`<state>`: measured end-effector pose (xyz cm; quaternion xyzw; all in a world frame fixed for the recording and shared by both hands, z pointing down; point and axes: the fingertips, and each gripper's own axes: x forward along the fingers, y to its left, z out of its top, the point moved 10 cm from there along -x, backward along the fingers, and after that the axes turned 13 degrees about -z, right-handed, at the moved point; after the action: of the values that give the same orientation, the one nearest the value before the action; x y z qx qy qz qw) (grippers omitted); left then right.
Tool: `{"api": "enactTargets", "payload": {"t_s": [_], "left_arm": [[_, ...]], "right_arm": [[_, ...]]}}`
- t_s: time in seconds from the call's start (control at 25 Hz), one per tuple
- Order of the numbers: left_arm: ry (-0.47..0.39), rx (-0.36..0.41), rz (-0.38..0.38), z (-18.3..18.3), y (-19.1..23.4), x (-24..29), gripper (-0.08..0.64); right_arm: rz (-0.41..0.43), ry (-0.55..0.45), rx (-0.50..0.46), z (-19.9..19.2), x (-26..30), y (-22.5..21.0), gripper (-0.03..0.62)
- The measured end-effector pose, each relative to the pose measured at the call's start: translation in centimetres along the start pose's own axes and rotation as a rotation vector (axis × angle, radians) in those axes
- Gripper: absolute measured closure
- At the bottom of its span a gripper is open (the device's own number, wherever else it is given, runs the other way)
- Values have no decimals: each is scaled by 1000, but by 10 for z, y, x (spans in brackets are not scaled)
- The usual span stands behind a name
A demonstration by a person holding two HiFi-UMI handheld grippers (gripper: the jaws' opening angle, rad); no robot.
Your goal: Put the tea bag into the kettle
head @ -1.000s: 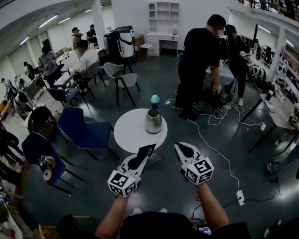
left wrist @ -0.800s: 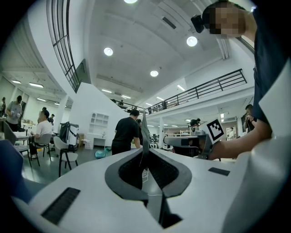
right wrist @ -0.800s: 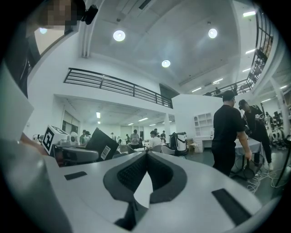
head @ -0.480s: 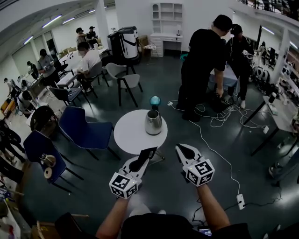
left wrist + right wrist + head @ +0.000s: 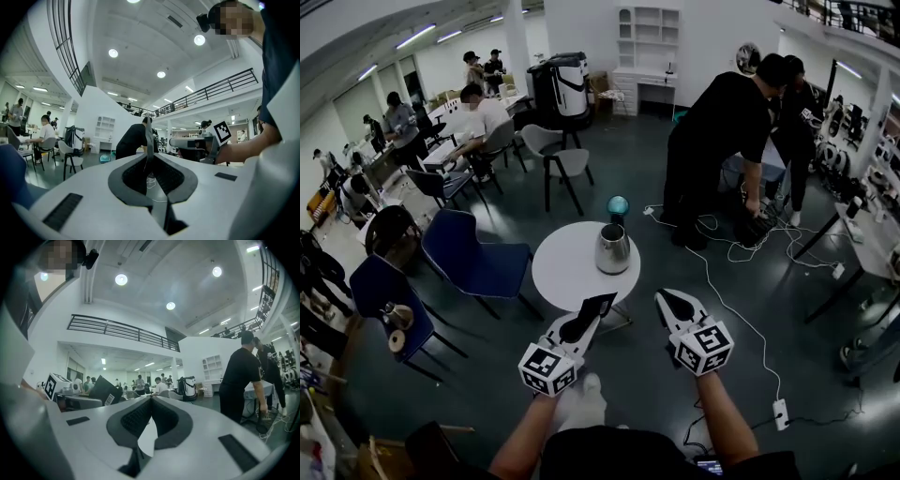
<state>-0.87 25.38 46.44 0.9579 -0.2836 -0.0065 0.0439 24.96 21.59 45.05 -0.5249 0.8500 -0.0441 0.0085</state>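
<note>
Kettle (image 5: 613, 249): steel, upright, standing on the round white bench (image 5: 562, 272), toward the far side of its top. No lid can be made out from the head view. A teal ball-shaped object (image 5: 618, 205) sits just beyond the bench's far edge.

Left claw (image 5: 584, 319): held low in front of the near edge of the bench, jaws closed on the tea bag (image 5: 602, 303). The tea bag is a flat dark packet, gripped by its lower part and standing up out of the tips. In the left gripper view the claw (image 5: 149, 154) shows the packet edge-on as a thin dark strip (image 5: 149, 136) rising from between the pads. In the right gripper view its broad face is visible, with a white barcode label (image 5: 103, 391). The packet is short of the kettle and apart from it.

Right claw (image 5: 666, 298): level with the left one and beside it, off the bench's near right edge. Its jaws are pressed together with nothing between them, as the right gripper view confirms (image 5: 151, 401).

Surroundings: a blue chair (image 5: 473, 253) stands to the left of the bench. A person in black (image 5: 722, 131) bends over beyond it to the right. White cables (image 5: 727, 281) trail across the dark floor.
</note>
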Motion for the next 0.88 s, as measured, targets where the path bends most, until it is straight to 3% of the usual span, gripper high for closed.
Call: {"api": "enactTargets", "payload": {"t_s": [0.24,0.88], "left_arm": [[-8,-4,-1,-2,14,8,523],[-9,-20,-39,8,111,48,523]], "right_arm": [[5,-1,-4,1,15,-6,575],[-25,33,7,0,101,-24,575]]}}
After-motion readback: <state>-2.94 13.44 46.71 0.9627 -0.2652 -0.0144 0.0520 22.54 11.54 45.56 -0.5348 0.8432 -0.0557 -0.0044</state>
